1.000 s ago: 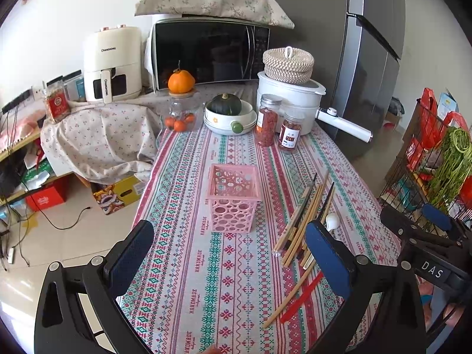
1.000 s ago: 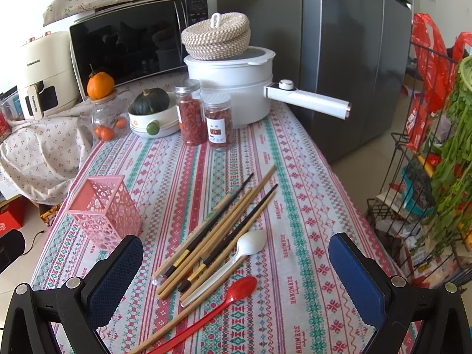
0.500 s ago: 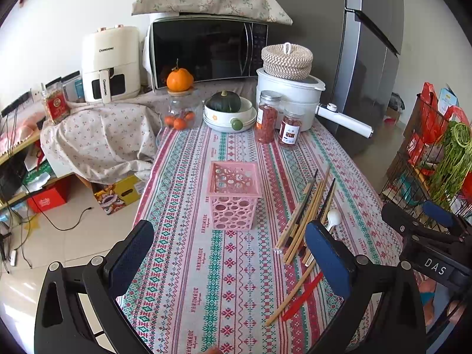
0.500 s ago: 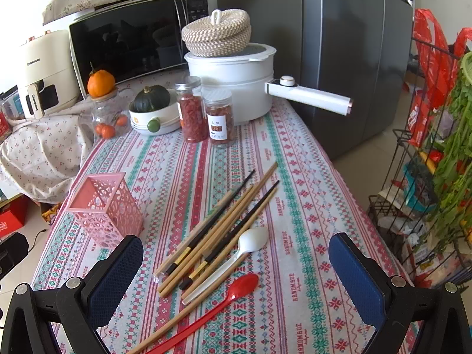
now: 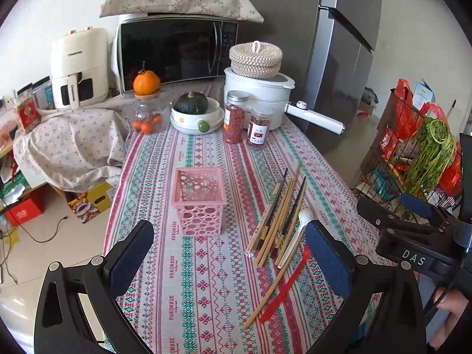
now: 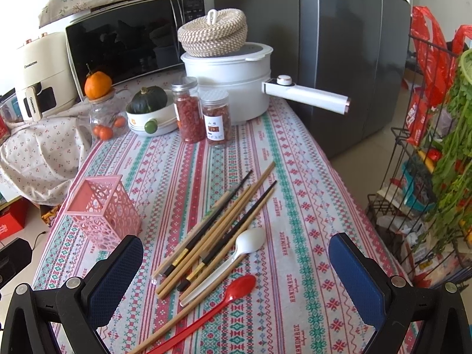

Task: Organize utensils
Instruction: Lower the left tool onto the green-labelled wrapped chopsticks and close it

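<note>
A pink perforated basket (image 5: 199, 199) stands upright on the patterned tablecloth; it also shows in the right wrist view (image 6: 103, 211). Beside it lie several wooden and black chopsticks (image 6: 218, 224), a white spoon (image 6: 236, 253) and a red spoon (image 6: 218, 301); the chopsticks also show in the left wrist view (image 5: 280, 215). My left gripper (image 5: 228, 261) is open and empty, above the cloth in front of the basket. My right gripper (image 6: 236, 274) is open and empty, hovering over the near ends of the utensils, and also shows in the left wrist view (image 5: 413, 236).
At the table's far end stand two spice jars (image 6: 203, 118), a white pot (image 6: 230, 79) with a long handle and woven lid, a bowl with a squash (image 6: 149, 109) and a glass jar (image 6: 103, 118). A wire rack of greens (image 6: 436, 153) stands right of the table.
Both grippers have moved slightly forward over the table, so the basket and utensils sit a little closer. Nothing on the table has moved.
</note>
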